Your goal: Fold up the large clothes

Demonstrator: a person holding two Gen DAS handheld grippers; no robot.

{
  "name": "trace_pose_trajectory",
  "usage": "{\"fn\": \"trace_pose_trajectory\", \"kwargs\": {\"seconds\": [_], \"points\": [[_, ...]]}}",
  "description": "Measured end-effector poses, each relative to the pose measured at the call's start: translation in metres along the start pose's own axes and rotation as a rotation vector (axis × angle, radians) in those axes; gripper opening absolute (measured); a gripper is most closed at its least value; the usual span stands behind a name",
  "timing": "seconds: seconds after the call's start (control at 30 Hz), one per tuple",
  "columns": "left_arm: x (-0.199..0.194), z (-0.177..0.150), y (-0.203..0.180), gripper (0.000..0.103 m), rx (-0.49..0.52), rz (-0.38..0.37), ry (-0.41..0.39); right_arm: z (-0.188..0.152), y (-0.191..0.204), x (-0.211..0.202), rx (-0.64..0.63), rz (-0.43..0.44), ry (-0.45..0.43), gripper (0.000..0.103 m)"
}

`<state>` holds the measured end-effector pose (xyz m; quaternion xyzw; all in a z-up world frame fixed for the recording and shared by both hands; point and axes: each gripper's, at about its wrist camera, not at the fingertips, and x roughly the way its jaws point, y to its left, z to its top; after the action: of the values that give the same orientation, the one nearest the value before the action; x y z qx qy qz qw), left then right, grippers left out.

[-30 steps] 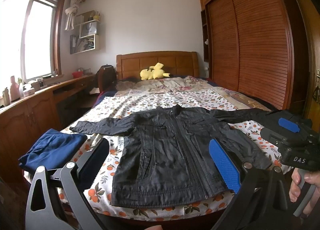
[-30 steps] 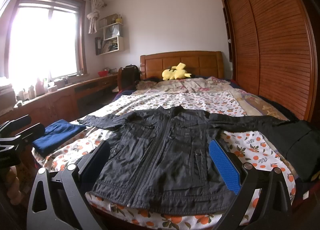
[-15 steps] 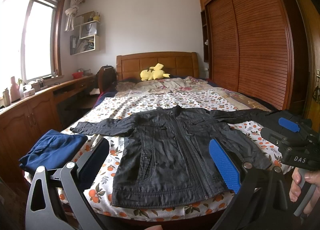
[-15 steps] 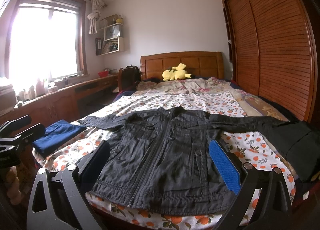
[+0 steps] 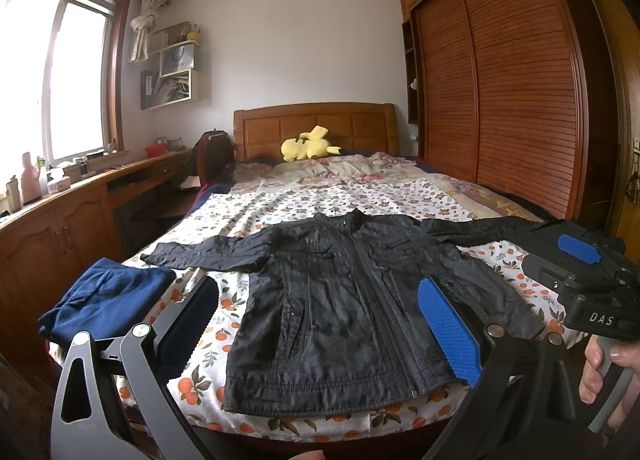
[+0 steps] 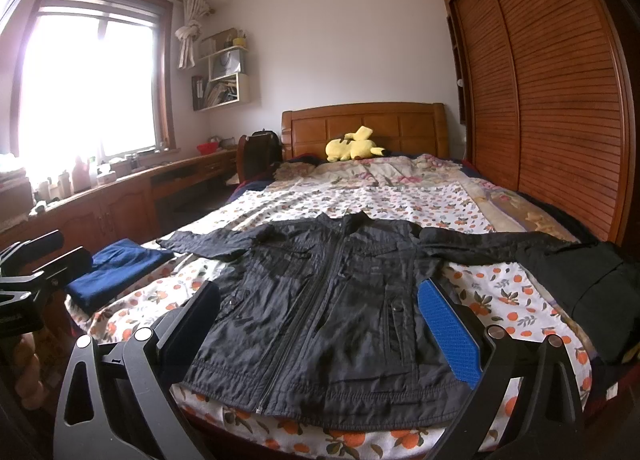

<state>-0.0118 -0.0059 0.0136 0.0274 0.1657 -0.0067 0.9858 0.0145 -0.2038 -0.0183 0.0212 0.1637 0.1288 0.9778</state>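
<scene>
A black zip jacket (image 5: 344, 308) (image 6: 328, 312) lies flat, front up, sleeves spread, at the foot of the bed (image 5: 320, 199). My left gripper (image 5: 320, 324) hovers open just short of the jacket's hem, holding nothing. My right gripper (image 6: 320, 324) is also open and empty, above the hem at the bed's foot. In the left wrist view the right gripper's body (image 5: 584, 280) shows at the right edge with a hand (image 5: 600, 376) on its handle. The left gripper's body (image 6: 28, 280) shows at the left edge of the right wrist view.
A folded blue garment (image 5: 104, 296) (image 6: 116, 268) sits at the bed's left corner. Dark clothing (image 6: 592, 288) lies at the right corner. A yellow plush (image 5: 308, 145) rests by the headboard. A wooden desk (image 5: 60, 211) runs along the left, a wardrobe (image 5: 512, 91) along the right.
Both views have crept slightly; the jacket sits almost where it was. Both grippers stay open.
</scene>
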Motion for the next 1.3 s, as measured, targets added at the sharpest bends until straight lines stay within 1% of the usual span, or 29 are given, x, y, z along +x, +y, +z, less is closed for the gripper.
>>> {"fn": "trace_pose_trajectory", "kwargs": {"seconds": [0.1,0.2,0.3,0.67,0.83,0.97,1.2,1.3], "points": [[0.000,0.001,0.002,0.101,-0.002,0.002,0.007,0.002,0.000,0.004,0.003,0.002,0.008,0.096],[0.002,-0.001,0.006,0.101,-0.008,0.003,0.014,-0.002,0.000,0.010,0.003,0.001,0.018,0.096],[0.008,-0.004,0.011,0.101,-0.016,0.005,0.028,-0.005,0.001,0.006,0.005,-0.001,0.024,0.096],[0.044,-0.024,0.028,0.101,-0.037,0.009,0.086,-0.019,-0.007,0.034,0.006,0.007,0.062,0.096],[0.063,-0.034,0.037,0.101,-0.039,0.022,0.110,-0.025,-0.009,0.055,0.003,0.007,0.081,0.096],[0.083,-0.042,0.046,0.101,-0.038,0.036,0.143,-0.029,-0.011,0.081,0.002,0.022,0.097,0.096],[0.122,-0.060,0.068,0.101,-0.047,0.061,0.198,-0.033,-0.006,0.130,-0.040,0.052,0.115,0.096],[0.134,-0.065,0.083,0.101,-0.069,0.102,0.184,-0.030,-0.003,0.147,-0.062,0.072,0.104,0.096]]}}
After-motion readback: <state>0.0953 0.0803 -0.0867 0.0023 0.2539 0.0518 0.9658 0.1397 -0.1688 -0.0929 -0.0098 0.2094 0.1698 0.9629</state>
